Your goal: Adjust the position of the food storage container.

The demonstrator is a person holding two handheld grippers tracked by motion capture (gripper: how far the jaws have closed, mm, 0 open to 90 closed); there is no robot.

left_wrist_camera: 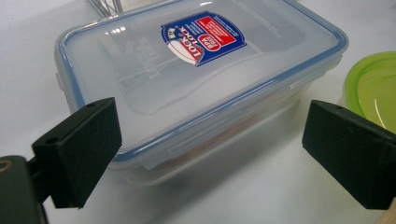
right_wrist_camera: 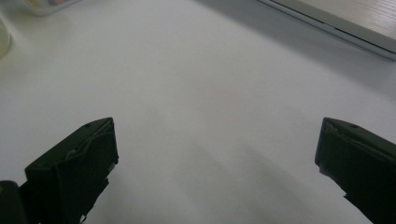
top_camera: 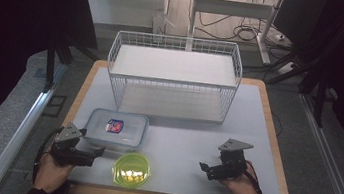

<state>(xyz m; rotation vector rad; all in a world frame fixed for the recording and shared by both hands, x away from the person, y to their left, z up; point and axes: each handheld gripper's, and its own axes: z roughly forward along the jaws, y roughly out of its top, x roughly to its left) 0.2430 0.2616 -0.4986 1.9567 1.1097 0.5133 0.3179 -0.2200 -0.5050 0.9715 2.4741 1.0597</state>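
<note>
table | wire rack | clear lidded box | green bowl

One camera looks down from above the near edge of the desk. Both claw cameras sit low; the left one shares the clear box with it.

— Where's everything sitting? 
— Wire rack at the far middle of the worktop. Lidded box near-left of it, round bowl just nearer and right of the box. 
— And the tools? 
— Left hand-held gripper just left of the bowl, right hand-held gripper well apart, near right.
</note>
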